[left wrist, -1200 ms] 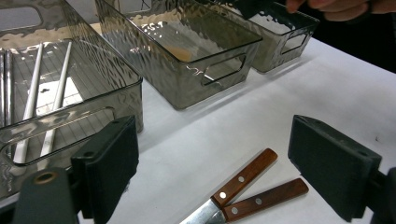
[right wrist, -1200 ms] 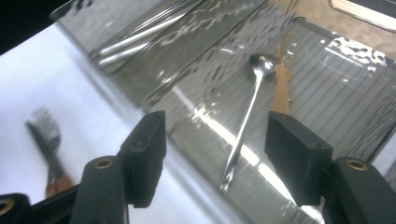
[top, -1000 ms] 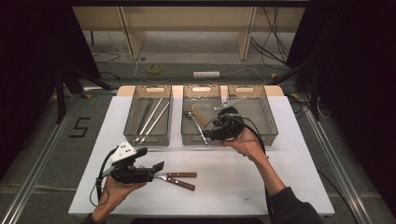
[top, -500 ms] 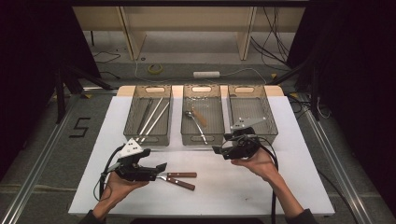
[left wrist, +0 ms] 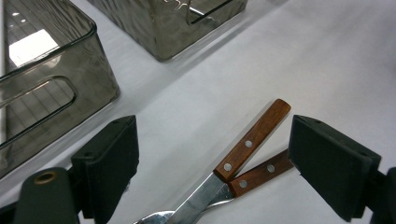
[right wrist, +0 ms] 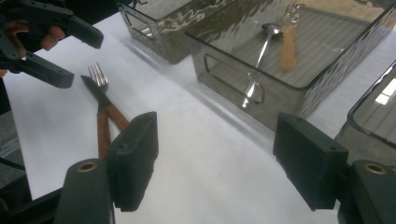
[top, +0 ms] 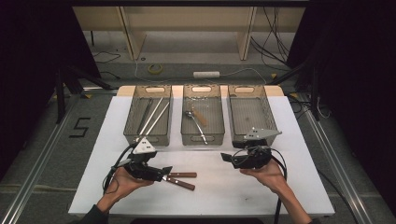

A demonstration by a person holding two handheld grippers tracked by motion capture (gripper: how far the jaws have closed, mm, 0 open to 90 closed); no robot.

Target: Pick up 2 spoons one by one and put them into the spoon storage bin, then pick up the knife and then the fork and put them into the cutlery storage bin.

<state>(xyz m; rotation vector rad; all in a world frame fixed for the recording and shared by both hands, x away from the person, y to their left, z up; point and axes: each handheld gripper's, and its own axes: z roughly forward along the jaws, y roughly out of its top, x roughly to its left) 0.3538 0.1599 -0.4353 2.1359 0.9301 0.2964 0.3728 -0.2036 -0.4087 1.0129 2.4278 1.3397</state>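
Note:
A knife [top: 183, 175] and a fork [top: 187, 185], both with wooden handles, lie crossed on the white table [top: 210, 196] at the front left. My left gripper [top: 166, 171] is low over them and open; in the left gripper view [left wrist: 219, 156] the knife handle [left wrist: 254, 137] and the fork handle [left wrist: 264, 173] lie between its wide jaws, untouched. My right gripper [top: 226, 157] is held above the table in front of the middle bin [top: 202, 137], pointing left. Its jaws [right wrist: 217, 158] have just been opening and nothing is between them. Farther off in that view lie the knife [right wrist: 95, 92] and the fork [right wrist: 96, 73].
Three smoky clear bins stand in a row at the back. The left bin [top: 133, 135] holds long metal sticks, the middle one a spoon [right wrist: 261, 51] and a wooden-handled piece, and the right bin [top: 273, 119] looks empty. The table edge runs close by the person's forearms.
My right gripper has come back from above the bins toward the person and sunk to the table front. My left gripper has crept slightly right toward the cutlery.

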